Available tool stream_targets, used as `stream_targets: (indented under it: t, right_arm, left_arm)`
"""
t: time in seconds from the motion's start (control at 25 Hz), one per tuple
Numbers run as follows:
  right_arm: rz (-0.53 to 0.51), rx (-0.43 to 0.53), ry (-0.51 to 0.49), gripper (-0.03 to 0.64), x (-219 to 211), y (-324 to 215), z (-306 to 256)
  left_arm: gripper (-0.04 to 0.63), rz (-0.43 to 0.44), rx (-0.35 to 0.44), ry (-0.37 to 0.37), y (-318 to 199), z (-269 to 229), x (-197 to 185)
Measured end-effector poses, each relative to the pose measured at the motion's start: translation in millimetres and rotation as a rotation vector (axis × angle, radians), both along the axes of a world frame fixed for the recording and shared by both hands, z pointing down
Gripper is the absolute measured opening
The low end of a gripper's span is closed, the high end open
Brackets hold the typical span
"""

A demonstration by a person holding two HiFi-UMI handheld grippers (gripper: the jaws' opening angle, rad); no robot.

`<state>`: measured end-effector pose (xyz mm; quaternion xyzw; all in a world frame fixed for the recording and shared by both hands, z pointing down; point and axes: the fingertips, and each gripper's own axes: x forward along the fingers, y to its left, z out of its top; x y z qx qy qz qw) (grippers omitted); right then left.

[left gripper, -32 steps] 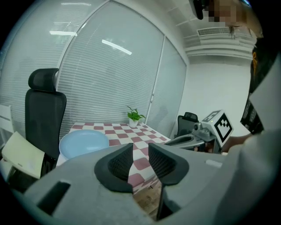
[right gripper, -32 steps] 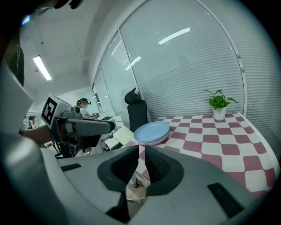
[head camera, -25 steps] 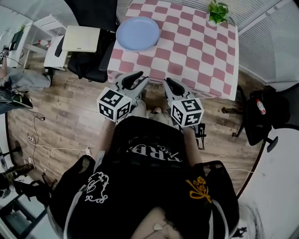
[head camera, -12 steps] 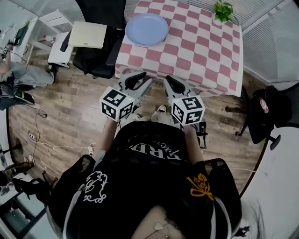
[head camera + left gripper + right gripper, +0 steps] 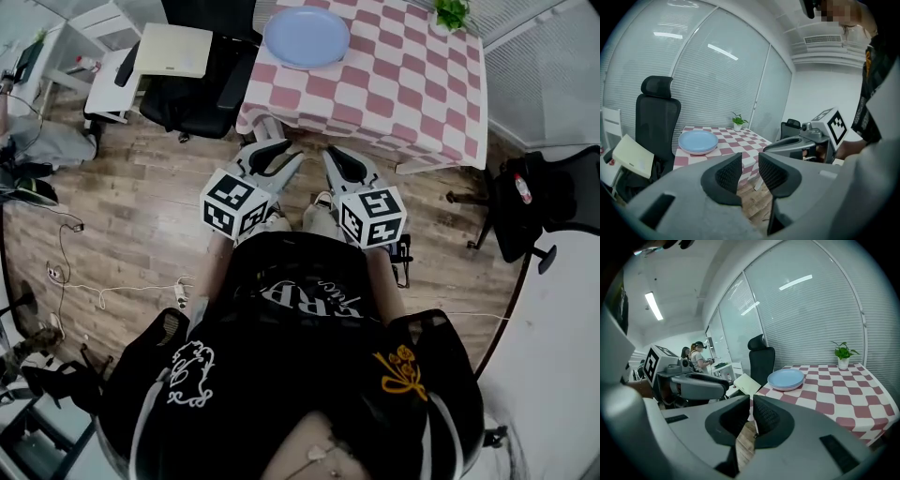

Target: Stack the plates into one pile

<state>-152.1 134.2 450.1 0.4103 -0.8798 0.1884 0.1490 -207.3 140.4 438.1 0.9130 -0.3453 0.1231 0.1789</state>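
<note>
Head view: both grippers are held side by side in front of the person's chest, above the wood floor (image 5: 122, 234). They are off the table (image 5: 412, 84), near its 6 o'clock edge.

Left gripper (image 5: 286, 155): lies at 9 o'clock of the right one and points toward 12 to 1 o'clock. Its own view shows the jaws spread with a clear gap. Nothing is between them; only floor and the table edge show through the gap.

Right gripper (image 5: 336, 159): points toward 11 to 12 o'clock. Its jaws have just been closing and now stand pressed together. Nothing is between them.

Plates (image 5: 307, 37): one pile on the checked cloth, near the table's 11 o'clock corner. The top plate is blue, and the right gripper view shows a pinkish rim at the bottom of the pile. The pile lies at 12 o'clock of the grippers, well apart from both, and neither gripper touches it.

Other items:
- Plant (image 5: 453, 11) stands at the table's 1 o'clock corner, well apart from the plates.
- Black chair (image 5: 192, 94) stands at 9 o'clock of the table.
- Cream board (image 5: 174, 51) rests on the chair.
- Right gripper view shows another person standing far off at 9 o'clock, behind the left gripper.
</note>
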Motion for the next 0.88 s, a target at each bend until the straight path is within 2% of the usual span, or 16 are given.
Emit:
stream_targets:
  t: [0.52,0.88]
  right_arm:
    - [0.051,-0.010,0.036,0.028,-26,29,3]
    - [0.033,0.007,0.049,0.028,-38,25,4]
  left_arm:
    - [0.120,0.073,-0.005,0.015,25,3,-25]
    - [0.121,0.061,0.009,0.013,23,1,-37]
